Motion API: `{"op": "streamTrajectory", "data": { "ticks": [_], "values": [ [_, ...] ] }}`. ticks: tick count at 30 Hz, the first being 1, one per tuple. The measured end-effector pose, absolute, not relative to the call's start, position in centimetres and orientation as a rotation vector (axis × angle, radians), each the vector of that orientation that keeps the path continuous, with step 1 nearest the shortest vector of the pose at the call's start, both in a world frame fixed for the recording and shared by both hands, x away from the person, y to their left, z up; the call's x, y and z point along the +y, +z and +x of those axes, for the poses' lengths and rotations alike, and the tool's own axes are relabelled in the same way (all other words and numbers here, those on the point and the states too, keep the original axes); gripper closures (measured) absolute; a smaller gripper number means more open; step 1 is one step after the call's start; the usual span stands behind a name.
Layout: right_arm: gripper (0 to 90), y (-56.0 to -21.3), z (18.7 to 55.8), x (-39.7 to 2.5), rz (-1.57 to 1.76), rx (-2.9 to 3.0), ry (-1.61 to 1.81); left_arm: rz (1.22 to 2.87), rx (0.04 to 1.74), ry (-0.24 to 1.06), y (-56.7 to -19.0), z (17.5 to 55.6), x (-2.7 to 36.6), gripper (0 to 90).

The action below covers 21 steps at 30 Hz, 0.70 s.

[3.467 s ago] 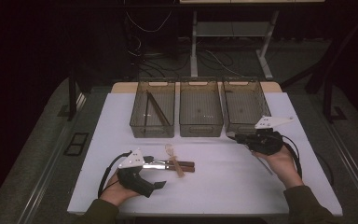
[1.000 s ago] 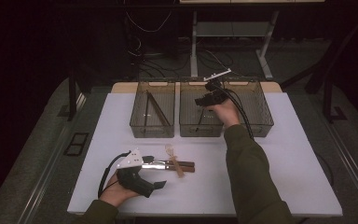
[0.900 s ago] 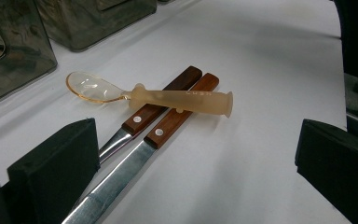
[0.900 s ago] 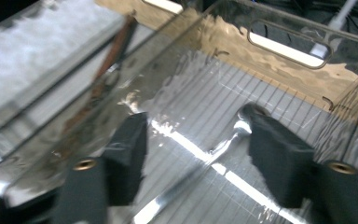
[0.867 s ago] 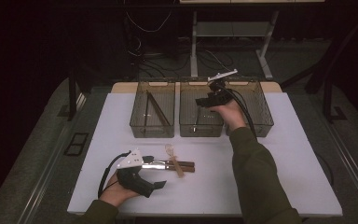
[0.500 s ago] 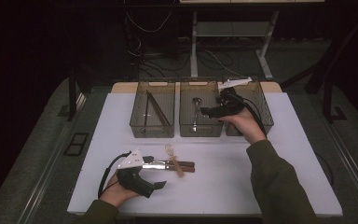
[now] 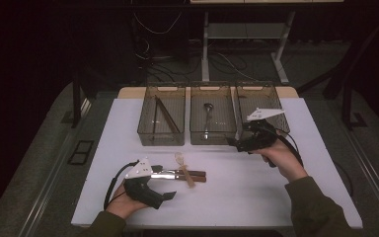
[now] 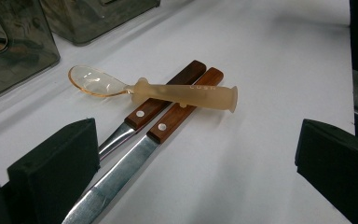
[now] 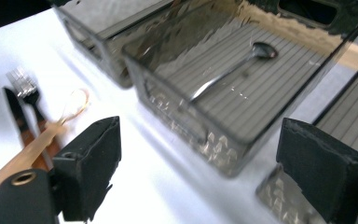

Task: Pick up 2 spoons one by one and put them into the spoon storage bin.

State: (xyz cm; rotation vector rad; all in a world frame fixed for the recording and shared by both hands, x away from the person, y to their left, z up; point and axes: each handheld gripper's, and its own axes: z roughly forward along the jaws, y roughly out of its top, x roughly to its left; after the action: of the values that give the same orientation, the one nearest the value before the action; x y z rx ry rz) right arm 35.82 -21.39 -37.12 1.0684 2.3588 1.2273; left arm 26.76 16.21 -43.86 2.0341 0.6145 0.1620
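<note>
A translucent amber plastic spoon (image 8: 168, 91) (image 7: 184, 165) lies across two wooden-handled utensils (image 8: 182, 114) (image 7: 192, 175) on the white table (image 7: 237, 187). My left gripper (image 8: 196, 186) (image 7: 164, 173) rests open just short of their metal ends, jaws empty. In the right gripper view, one of the pair shows fork tines (image 9: 25, 84). A metal spoon (image 7: 207, 116) (image 9: 228, 70) lies in the middle bin (image 7: 212, 140). My right gripper (image 9: 205, 172) (image 7: 237, 143) hovers open and empty at that bin's near right corner.
Three smoked clear bins stand in a row at the back of the table. The left bin (image 7: 160, 139) holds thin wooden sticks (image 7: 165, 116). The right bin (image 7: 264, 96) sits behind my right gripper. A person's hands hold both grippers.
My right gripper was over the middle bin a second ago and has drawn back toward the near right. The metal spoon stays in that bin. The left gripper has not moved.
</note>
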Motion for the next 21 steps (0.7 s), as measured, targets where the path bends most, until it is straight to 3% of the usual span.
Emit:
{"op": "streamTrajectory", "data": {
  "ticks": [21],
  "values": [
    [14.1, -43.5, 27.6, -26.2, 1.072, 2.381, 1.222, 2.054, 0.627, 0.173, -44.0, 27.0, 16.2, 0.0]
  ]
}}
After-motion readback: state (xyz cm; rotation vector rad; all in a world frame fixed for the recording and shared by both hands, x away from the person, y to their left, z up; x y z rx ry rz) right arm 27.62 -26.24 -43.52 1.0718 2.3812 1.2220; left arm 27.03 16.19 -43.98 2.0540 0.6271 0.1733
